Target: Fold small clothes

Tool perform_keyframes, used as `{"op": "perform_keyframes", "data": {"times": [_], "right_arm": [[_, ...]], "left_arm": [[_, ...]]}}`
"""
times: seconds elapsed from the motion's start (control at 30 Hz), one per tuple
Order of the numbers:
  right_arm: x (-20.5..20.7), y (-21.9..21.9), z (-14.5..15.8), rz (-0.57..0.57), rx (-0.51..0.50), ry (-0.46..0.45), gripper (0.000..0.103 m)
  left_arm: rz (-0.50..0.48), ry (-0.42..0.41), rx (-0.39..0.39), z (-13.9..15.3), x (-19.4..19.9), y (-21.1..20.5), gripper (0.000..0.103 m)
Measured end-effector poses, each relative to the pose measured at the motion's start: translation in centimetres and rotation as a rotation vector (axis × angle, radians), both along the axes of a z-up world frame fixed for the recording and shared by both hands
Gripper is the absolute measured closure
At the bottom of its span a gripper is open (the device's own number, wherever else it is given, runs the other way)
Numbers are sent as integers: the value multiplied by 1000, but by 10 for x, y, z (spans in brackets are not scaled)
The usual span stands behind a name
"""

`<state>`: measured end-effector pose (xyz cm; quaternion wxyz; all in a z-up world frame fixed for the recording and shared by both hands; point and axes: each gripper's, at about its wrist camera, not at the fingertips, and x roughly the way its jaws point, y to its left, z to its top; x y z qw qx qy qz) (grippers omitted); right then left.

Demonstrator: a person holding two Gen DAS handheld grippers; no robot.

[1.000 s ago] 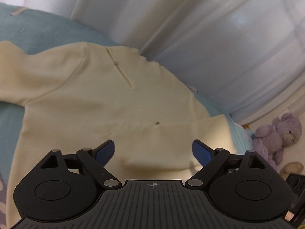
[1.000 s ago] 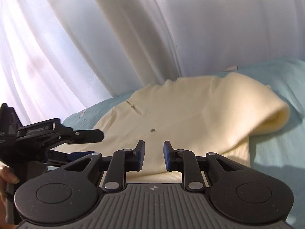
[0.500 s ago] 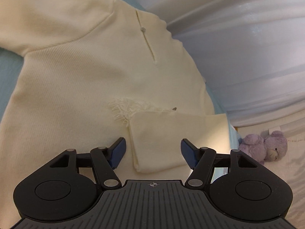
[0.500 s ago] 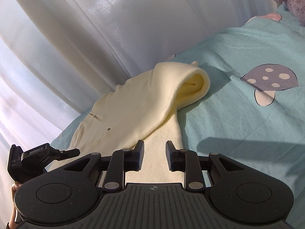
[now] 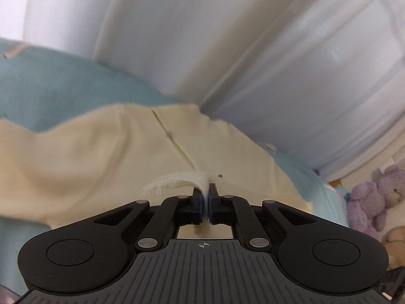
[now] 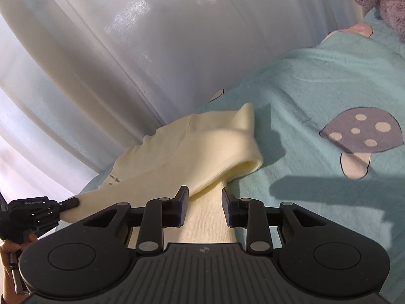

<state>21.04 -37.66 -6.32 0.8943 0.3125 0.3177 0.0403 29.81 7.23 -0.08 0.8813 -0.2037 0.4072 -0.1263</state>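
Sweater [image 6: 192,149] looks soft, light and floppy; left gripper [image 5: 205,204] pinches its frayed edge [image 5: 174,181], maybe thinly; right gripper [image 6: 205,209] hangs open above the cloth.

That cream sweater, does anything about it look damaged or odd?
Yes: a frayed white fringe sticks out where the left claw pinches the sweater. It looks like a ragged edge or tear, but blur prevents certainty.

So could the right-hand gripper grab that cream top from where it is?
Probably yes: the right gripper is open, with the cream top between its fingers and nothing blocking.
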Motion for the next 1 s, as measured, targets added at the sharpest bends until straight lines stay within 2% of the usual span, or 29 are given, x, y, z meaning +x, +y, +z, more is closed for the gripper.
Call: {"op": "perform_keyframes", "data": {"times": [0.07, 0.1, 0.2, 0.3, 0.37, 0.43, 0.47, 0.5, 0.57, 0.63, 0.7, 0.77, 0.83, 0.9, 0.97, 1.0], "right_arm": [[14, -4, 3, -18, -23, -9, 67], [23, -5, 3, -24, -34, -7, 66], [57, -4, 0, -10, -69, 12, 64], [88, 0, -6, 20, -106, 37, 57], [105, 3, -13, 34, -122, 69, 58], [114, 7, -18, 62, -131, 93, 73], [115, 11, -17, 81, -158, 88, 89], [116, 19, -16, 98, -217, 69, 94], [112, 28, -9, 70, -354, 15, 96], [108, 28, -5, -9, -430, -7, 96], [111, 21, -11, -46, -421, 17, 96], [113, 17, -19, -58, -408, 48, 96], [112, 8, -21, -68, -365, 76, 92], [102, -2, -19, -81, -290, 69, 87], [94, -5, -18, -59, -229, 63, 55], [90, -4, -19, -37, -214, 61, 50]], "left_arm": [[52, -24, 92, 6, 4, 14, 97], [58, -19, 108, 5, 5, 18, 97], [56, 8, 95, -4, 11, 28, 97], [56, 30, 112, -15, 13, 25, 97], [60, 32, 120, -18, 14, 25, 97], [61, 26, 123, -19, 16, 24, 97], [63, 25, 122, -19, 17, 24, 97], [61, 23, 120, -19, 18, 24, 97], [56, 7, 124, -19, 20, 21, 97], [43, -23, 138, -18, 21, 16, 97], [29, -57, 139, -17, 24, 9, 97], [20, -79, 174, -21, 31, 0, 97], [14, -63, 239, -30, 40, -9, 97], [8, -44, 267, -41, 45, -14, 97], [16, -28, 268, -48, 46, -12, 97], [22, -25, 262, -50, 46, -10, 97]]}}
